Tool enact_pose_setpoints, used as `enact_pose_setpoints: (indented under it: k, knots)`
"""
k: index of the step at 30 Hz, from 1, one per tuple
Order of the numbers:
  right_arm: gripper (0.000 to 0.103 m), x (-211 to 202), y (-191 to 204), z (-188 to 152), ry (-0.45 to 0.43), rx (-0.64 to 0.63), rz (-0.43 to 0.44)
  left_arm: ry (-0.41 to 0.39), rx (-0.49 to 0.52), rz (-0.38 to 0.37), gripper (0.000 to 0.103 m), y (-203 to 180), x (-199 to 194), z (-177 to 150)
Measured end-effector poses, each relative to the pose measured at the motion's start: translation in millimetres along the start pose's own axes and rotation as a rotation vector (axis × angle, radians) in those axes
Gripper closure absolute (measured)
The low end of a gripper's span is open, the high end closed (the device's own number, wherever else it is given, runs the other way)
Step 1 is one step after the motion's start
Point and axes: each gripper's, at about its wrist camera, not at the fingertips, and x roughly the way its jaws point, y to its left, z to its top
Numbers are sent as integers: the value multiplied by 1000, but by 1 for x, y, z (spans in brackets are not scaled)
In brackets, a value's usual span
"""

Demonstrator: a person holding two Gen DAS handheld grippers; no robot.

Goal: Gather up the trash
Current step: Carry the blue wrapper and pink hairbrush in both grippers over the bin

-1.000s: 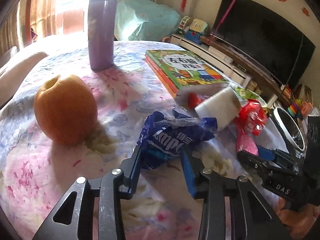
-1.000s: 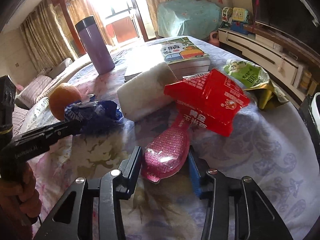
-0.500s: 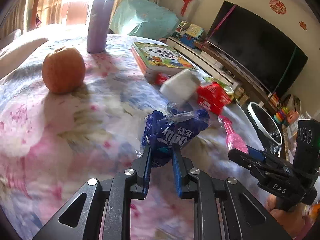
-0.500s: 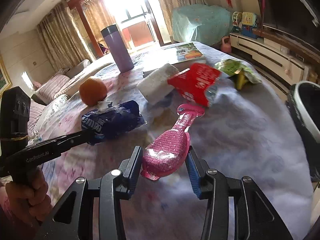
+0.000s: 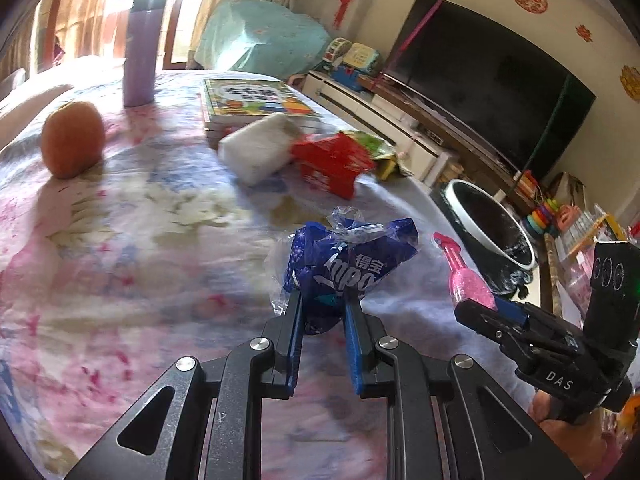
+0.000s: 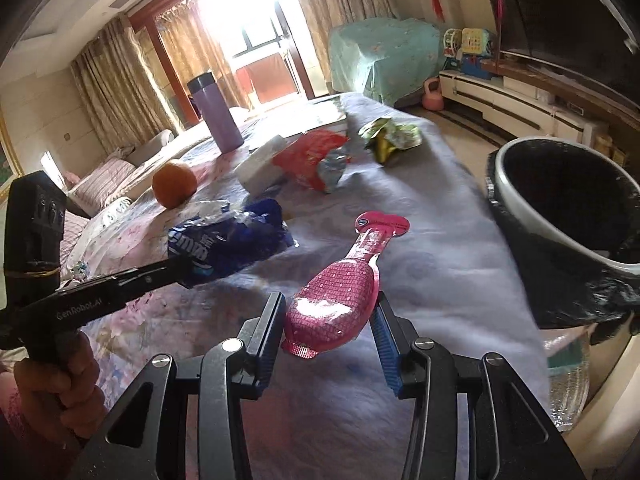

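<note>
My left gripper (image 5: pixel 322 304) is shut on a crumpled blue wrapper (image 5: pixel 348 264), held above the flowered tablecloth (image 5: pixel 140 240). The same blue wrapper (image 6: pixel 228 240) shows at the left of the right wrist view, at the tip of the left gripper (image 6: pixel 180 270). My right gripper (image 6: pixel 328 312) is shut on a pink glittery pouch (image 6: pixel 340 292) that sticks forward over the table. That pink pouch (image 5: pixel 466 284) and the right gripper (image 5: pixel 486 306) appear at the right of the left wrist view. A trash bin (image 6: pixel 560 216) with a white rim and black liner stands beside the table's right edge. A red wrapper (image 6: pixel 310 158) and a green-yellow wrapper (image 6: pixel 390 136) lie farther back.
An orange (image 5: pixel 72 142), a purple flask (image 5: pixel 140 48), a stack of books (image 5: pixel 256 100) and a white tissue pack (image 5: pixel 260 148) sit on the table. A television (image 5: pixel 480 80) on a low cabinet stands beyond the bin (image 5: pixel 488 232). A hand (image 6: pixel 56 392) grips the left tool.
The left gripper closed on the blue wrapper and lifted it. Both grippers carried their pieces back and right, away from the orange and books, toward the bin, which now looms larger.
</note>
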Motion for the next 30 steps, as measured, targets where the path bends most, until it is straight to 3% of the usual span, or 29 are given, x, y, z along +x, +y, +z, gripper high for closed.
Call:
enact_pose_setpoints:
  k: [17, 30]
  knots:
    - [59, -18, -14, -17, -18, 2, 9, 18, 8, -8, 86, -26, -1, -12]
    - [59, -47, -37, -11, -73, 21, -16, 31, 84, -29, 86, -64, 9, -4]
